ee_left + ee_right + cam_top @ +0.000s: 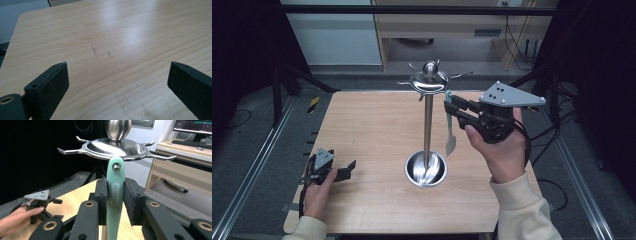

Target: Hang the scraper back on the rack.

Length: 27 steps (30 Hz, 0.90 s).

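A steel utensil stand (428,125) rises from a round base (426,170) in the middle of the wooden table (372,125). Its top disc (112,146) carries several hooks. A spatula (450,142) with a pale green handle (115,202) hangs upright from one hook, which passes through the hole in the handle's end. My right gripper (450,107) is raised beside the stand's top, and its pads (101,200) press on both sides of the handle. My left gripper (349,170) rests on the table at the front left, open, with bare wood between its fingertips (53,80).
The table's left and front edges lie close to the left hand (318,192). Black frame posts (277,95) and metal rails (252,170) flank the table. A wooden desk (175,160) with a monitor stands behind the stand.
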Each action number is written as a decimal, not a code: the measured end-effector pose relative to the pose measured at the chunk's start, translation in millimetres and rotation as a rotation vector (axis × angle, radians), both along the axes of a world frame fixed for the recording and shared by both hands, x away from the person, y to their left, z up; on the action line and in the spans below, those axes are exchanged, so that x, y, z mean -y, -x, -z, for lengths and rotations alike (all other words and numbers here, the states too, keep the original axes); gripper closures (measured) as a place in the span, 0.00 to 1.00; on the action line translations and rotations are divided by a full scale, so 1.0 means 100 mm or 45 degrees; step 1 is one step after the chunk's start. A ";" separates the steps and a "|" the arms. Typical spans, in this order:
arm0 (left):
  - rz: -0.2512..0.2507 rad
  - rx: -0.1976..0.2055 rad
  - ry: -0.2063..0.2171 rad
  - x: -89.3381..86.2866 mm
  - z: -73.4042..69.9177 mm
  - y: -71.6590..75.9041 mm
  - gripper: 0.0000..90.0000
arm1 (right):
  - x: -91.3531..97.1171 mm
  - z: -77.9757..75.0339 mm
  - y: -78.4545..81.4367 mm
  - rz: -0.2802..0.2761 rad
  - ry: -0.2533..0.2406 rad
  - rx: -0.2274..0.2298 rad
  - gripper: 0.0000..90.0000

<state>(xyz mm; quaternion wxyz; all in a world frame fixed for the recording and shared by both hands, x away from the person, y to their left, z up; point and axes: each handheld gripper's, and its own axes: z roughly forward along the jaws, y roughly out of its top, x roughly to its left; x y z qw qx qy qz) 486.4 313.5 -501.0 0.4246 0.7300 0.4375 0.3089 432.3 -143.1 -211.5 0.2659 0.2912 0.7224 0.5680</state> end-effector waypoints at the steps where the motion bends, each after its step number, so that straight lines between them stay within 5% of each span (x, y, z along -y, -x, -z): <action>1: 0.002 -0.001 -0.002 0.00 0.00 0.00 0.04 | 0.00 0.00 0.00 0.001 -0.004 0.003 0.81; 14: 0.004 -0.004 -0.001 0.01 0.00 0.00 0.04 | 0.17 0.06 0.07 0.051 0.019 -0.023 0.62; 27: 0.003 -0.004 0.006 0.00 0.00 0.00 0.04 | 0.52 0.24 0.13 0.245 -0.012 -0.043 0.32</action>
